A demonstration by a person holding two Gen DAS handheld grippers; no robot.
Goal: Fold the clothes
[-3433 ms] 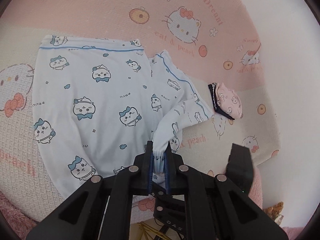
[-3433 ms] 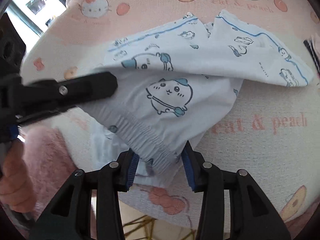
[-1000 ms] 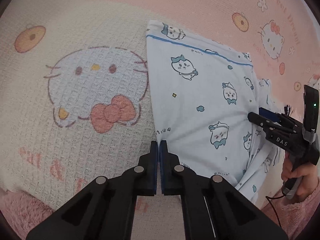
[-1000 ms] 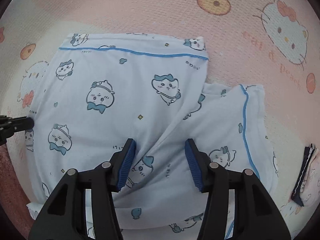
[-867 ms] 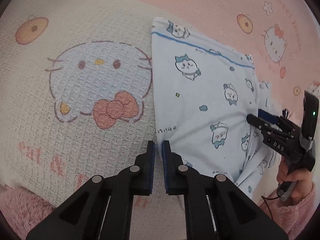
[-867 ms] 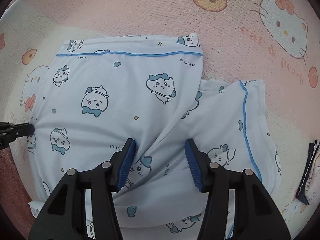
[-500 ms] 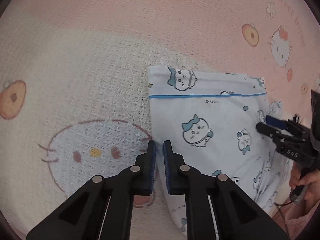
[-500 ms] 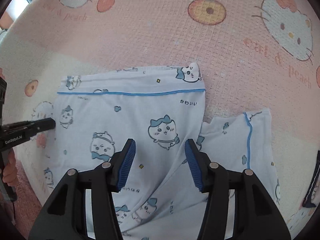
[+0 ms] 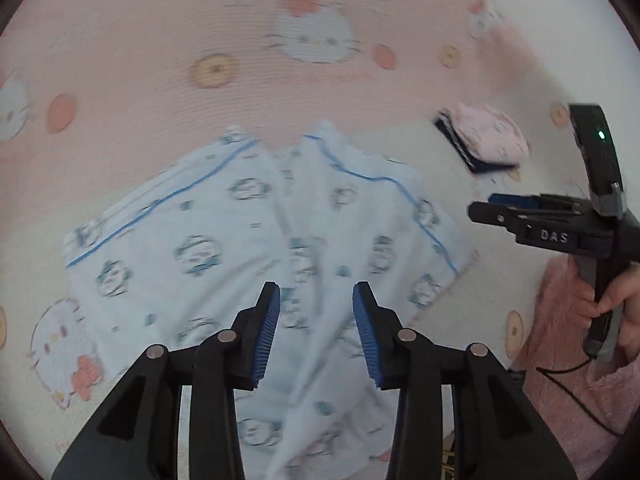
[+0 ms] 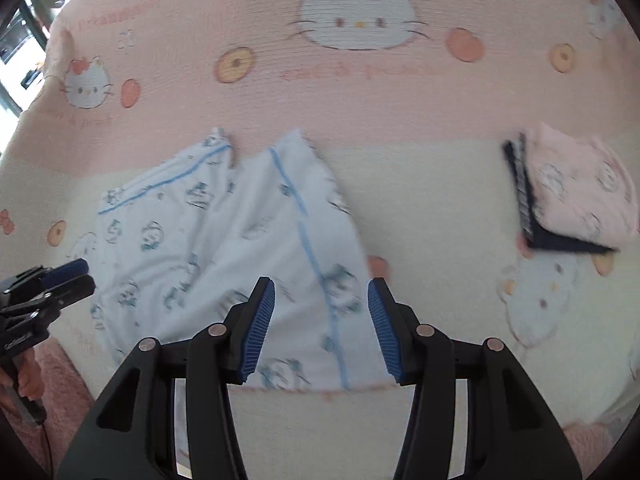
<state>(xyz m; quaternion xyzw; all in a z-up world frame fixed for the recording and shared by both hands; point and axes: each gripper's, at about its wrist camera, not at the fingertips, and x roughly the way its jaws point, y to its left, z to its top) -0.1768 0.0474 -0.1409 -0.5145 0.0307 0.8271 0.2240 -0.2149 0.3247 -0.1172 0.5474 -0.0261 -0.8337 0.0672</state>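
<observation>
The left tool (image 9: 316, 336) hangs above the pale blue shorts (image 9: 256, 248), its jaws opening with nothing pinched. The right tool (image 10: 321, 328) also gapes empty over them. Folded pink clothes (image 10: 576, 196) lie well beyond its right finger.

The bed cover (image 10: 420, 208) is a woven cloth with a fine waffle texture, matt, in pink and cream. The pale blue garment (image 10: 240, 248) is thin, soft, matt cloth with creases. The folded pink piece (image 10: 580, 192) at far right looks like soft knit cloth. Both grippers are matt black plastic with ribbed blue pads (image 9: 267, 336) and small metal pins. The sleeve (image 9: 560, 320) is fluffy pink fleece.
</observation>
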